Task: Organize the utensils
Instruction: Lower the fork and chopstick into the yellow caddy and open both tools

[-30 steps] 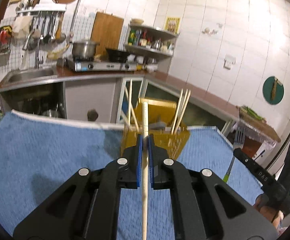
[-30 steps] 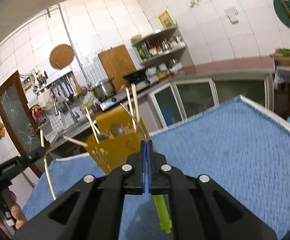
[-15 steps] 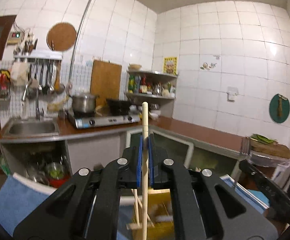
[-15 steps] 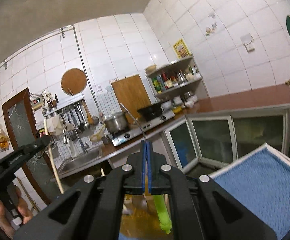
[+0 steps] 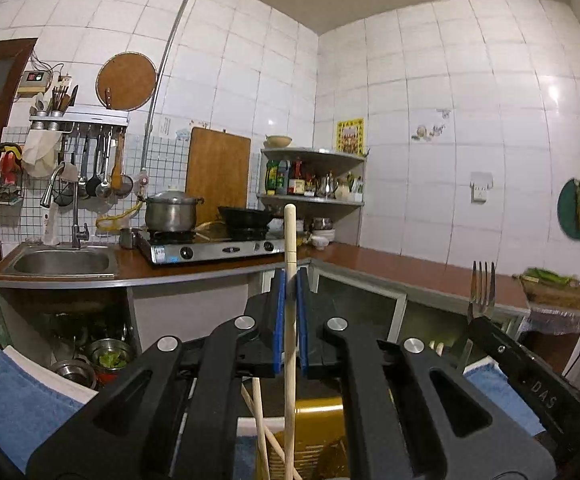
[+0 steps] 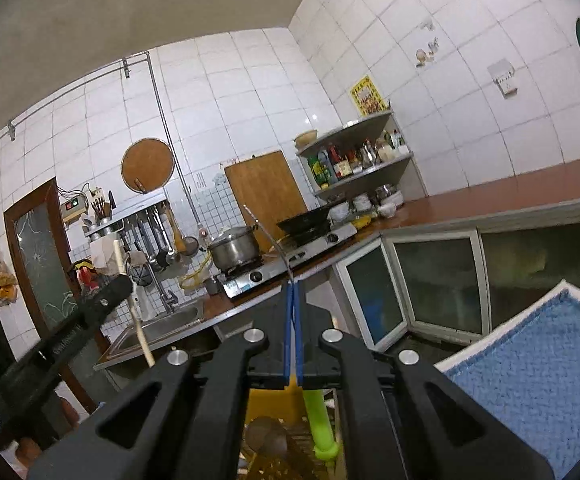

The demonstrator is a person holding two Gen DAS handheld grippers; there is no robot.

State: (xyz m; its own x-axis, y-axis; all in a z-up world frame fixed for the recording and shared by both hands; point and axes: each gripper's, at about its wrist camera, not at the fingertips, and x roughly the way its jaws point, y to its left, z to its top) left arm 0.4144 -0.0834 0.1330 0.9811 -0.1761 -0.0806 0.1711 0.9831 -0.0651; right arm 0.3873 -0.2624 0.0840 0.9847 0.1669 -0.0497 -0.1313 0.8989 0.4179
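Note:
My left gripper (image 5: 288, 280) is shut on a wooden chopstick (image 5: 290, 320), held upright above the yellow utensil holder (image 5: 318, 432), which has other chopsticks (image 5: 259, 420) in it. My right gripper (image 6: 293, 292) is shut on a fork with a green handle (image 6: 318, 420), tines up, over the same yellow holder (image 6: 267, 404). The fork's tines (image 5: 482, 288) and the right gripper show at the right of the left wrist view. The left gripper with its chopstick (image 6: 129, 276) shows at the left of the right wrist view.
The blue towel (image 6: 538, 372) covers the table under the holder. Behind are a counter with a sink (image 5: 61, 262), a gas stove with a pot (image 5: 171, 212), a corner shelf (image 5: 314, 184) and hanging utensils (image 5: 97, 168).
Both grippers have risen and tilted up with chopstick and fork still held. The holder has dropped from the middle of the views to the bottom edge, below the fingers.

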